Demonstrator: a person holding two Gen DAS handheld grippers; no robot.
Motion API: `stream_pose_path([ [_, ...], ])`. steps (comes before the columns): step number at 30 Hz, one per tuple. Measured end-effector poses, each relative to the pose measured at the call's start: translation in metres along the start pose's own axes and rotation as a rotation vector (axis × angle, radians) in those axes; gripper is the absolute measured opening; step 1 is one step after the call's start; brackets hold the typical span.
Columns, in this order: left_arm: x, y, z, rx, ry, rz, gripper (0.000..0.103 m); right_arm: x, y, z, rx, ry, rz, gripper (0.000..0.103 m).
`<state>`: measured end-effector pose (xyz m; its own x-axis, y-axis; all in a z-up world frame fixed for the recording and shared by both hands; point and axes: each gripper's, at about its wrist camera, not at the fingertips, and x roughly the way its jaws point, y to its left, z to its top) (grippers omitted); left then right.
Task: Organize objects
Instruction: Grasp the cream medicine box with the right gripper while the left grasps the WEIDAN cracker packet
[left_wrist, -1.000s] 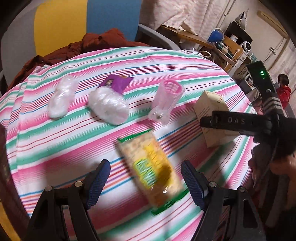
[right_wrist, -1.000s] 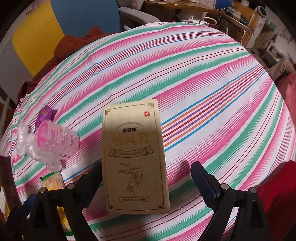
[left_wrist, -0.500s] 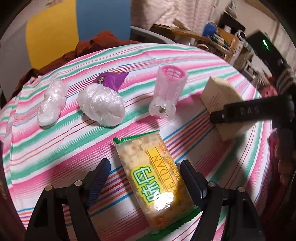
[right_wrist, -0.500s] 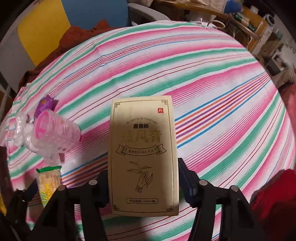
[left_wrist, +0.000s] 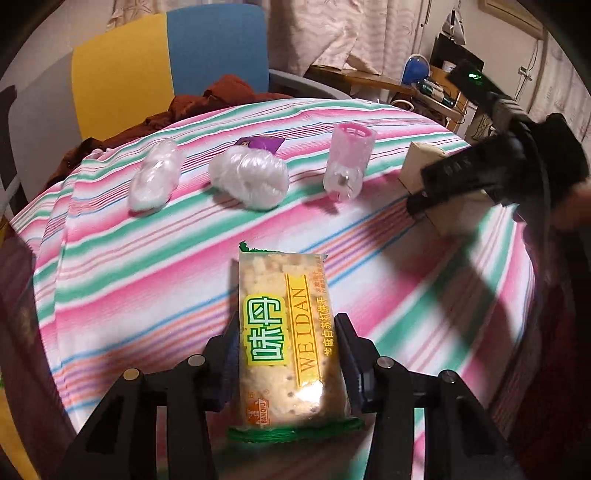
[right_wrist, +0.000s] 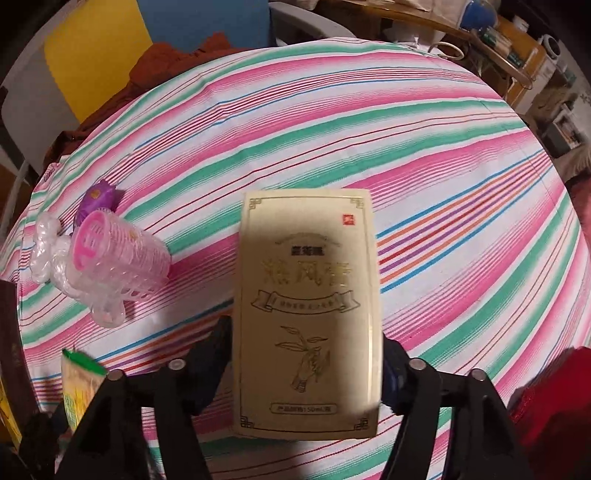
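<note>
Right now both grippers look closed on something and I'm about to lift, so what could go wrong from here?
The left gripper pinches the cracker packet across its width; squeezing harder could crush the crackers. It holds the near half only, so the far end may droop.

The right gripper clamps the gold box by its near end; the box could pivot or slip.

The pink ribbed container lies on its side close by, so a sideways swing could knock it rolling.
</note>
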<state>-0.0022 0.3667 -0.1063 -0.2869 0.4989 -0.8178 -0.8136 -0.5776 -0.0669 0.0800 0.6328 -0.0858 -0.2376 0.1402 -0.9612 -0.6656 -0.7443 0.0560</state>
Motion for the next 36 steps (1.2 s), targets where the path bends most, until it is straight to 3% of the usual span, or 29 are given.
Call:
stream_pose_path([
  [5,-0.003,0.002,-0.006,0.016,-0.016,-0.018,0.047,-0.003,-0.005,-0.004,-0.006,-0.003,-0.003,0.078],
  [11,-0.005,0.006,-0.011,0.014,-0.037,-0.036,0.048,0.002,-0.003,-0.009,-0.052,0.020,-0.001,0.103],
  [17,-0.005,0.007,-0.011,0.013,-0.046,-0.043,0.049,-0.004,-0.012,-0.012,-0.056,0.015,-0.006,0.103],
  [19,-0.006,0.007,-0.013,0.013,-0.051,-0.045,0.049,-0.008,-0.018,-0.013,-0.043,0.011,-0.014,0.099],
  [22,-0.006,0.009,-0.014,0.011,-0.054,-0.049,0.049,-0.017,-0.028,-0.013,-0.024,-0.019,-0.024,0.078],
  [24,-0.006,0.007,-0.015,0.017,-0.057,-0.041,0.049,-0.023,-0.034,-0.012,-0.016,-0.038,-0.031,0.058],
  [25,-0.007,0.006,-0.016,0.020,-0.059,-0.037,0.049,-0.025,-0.037,-0.012,-0.013,-0.044,-0.035,0.054],
  [36,-0.008,0.003,-0.016,0.033,-0.067,-0.019,0.048,-0.034,-0.048,-0.002,0.021,-0.088,-0.004,0.052],
])
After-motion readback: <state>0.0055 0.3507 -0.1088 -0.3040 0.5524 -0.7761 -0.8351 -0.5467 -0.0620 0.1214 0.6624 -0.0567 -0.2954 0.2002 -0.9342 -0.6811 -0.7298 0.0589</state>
